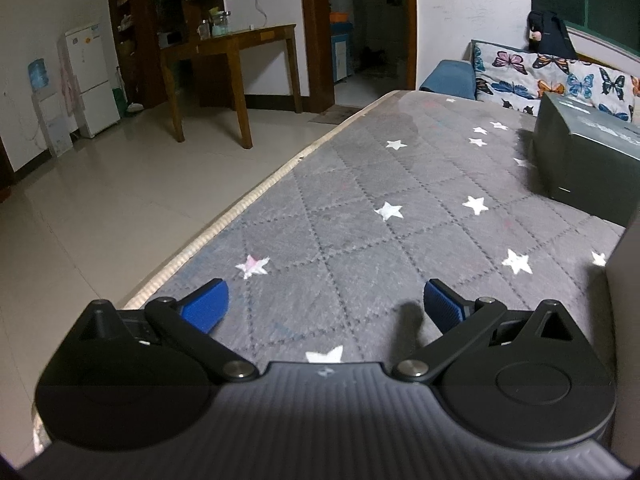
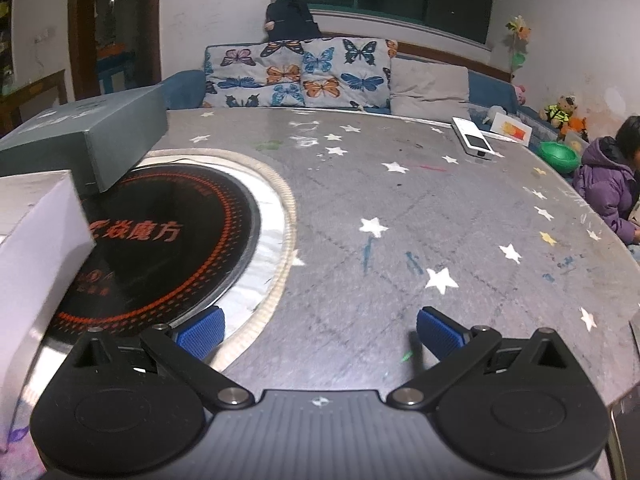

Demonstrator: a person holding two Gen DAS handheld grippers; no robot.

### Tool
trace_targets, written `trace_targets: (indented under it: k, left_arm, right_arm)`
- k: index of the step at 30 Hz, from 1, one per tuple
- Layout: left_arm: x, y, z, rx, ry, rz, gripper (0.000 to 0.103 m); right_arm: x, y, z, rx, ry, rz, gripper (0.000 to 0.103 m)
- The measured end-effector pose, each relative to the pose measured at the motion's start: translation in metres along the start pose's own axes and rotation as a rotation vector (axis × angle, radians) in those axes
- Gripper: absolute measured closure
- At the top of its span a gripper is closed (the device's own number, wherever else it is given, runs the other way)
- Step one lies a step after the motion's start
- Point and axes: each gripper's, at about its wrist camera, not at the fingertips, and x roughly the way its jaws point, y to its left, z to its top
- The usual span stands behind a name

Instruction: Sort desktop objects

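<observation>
Your left gripper [image 1: 326, 304] and right gripper [image 2: 320, 330] both stand wide apart at the blue pads [image 2: 200, 330], empty, low over the star-patterned table cover [image 2: 400, 208]. Nearest the right gripper, a white box [image 2: 36, 240] and a grey-green box [image 2: 88, 136] rest partly over the black induction hob [image 2: 160, 248] set into the table; the grey-green box [image 1: 588, 152] also shows at the right of the left view. Both look like stiff, light cardboard, so grip across a narrow side, not a corner. Farther off, a flat white device [image 2: 474, 138] lies near the far rim; it looks smooth and slippery. The mid-table is open; the left edge [image 1: 224, 220] drops to the floor.
</observation>
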Motion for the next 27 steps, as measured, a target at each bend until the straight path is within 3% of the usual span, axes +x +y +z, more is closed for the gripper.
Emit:
trace_targets:
  k: [27]
  left_arm:
    - [-0.114, -0.032, -0.009, 0.143, -0.061, -0.182, 0.000]
  right_arm:
    - [-0.081, 0.052, -0.024, -0.132, 0.003, 0.119, 0.000]
